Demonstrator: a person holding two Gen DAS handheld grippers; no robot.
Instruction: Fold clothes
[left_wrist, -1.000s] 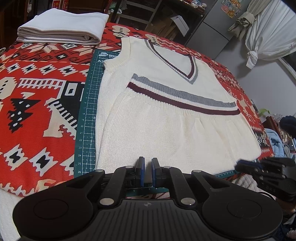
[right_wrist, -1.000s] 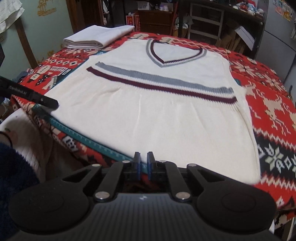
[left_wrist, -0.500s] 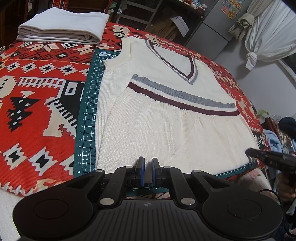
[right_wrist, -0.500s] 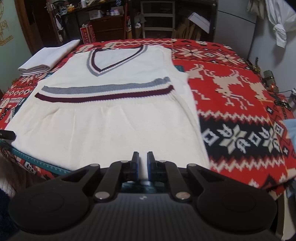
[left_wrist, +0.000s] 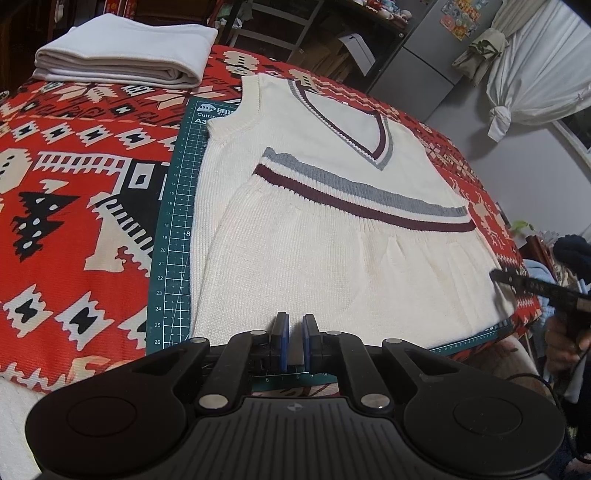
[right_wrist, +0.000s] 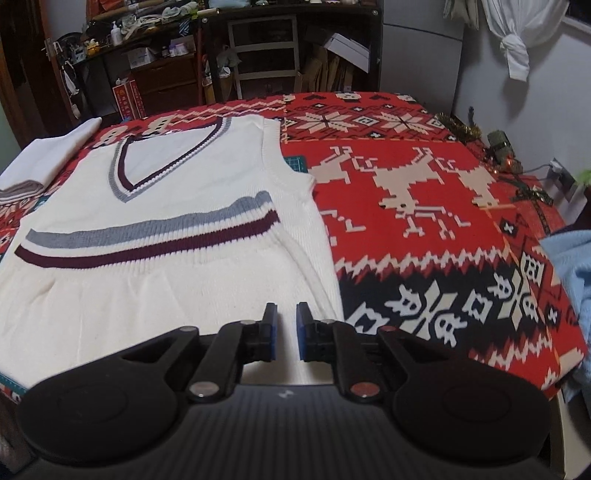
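A cream knit vest (left_wrist: 332, 240) with grey and maroon stripes and a V-neck lies flat, front up, on a green cutting mat (left_wrist: 173, 236). My left gripper (left_wrist: 294, 321) hovers over the vest's bottom hem near its left corner, pads almost together and holding nothing. My right gripper (right_wrist: 286, 310) sits over the hem near the right side seam of the vest (right_wrist: 147, 280), with a small gap between its pads and nothing in it. In the left wrist view, the right gripper (left_wrist: 517, 282) shows as a dark finger at the vest's right corner.
A red patterned cloth (right_wrist: 424, 229) covers the table. A folded white garment (left_wrist: 125, 55) lies at the far left corner. A light blue cloth (right_wrist: 569, 266) hangs at the right edge. Shelves and a grey cabinet stand behind the table. A hand (left_wrist: 561, 343) holds the right gripper.
My right gripper has swung from the vest's left-middle hem to its right side, and its pads have parted slightly. The left gripper has stayed still.
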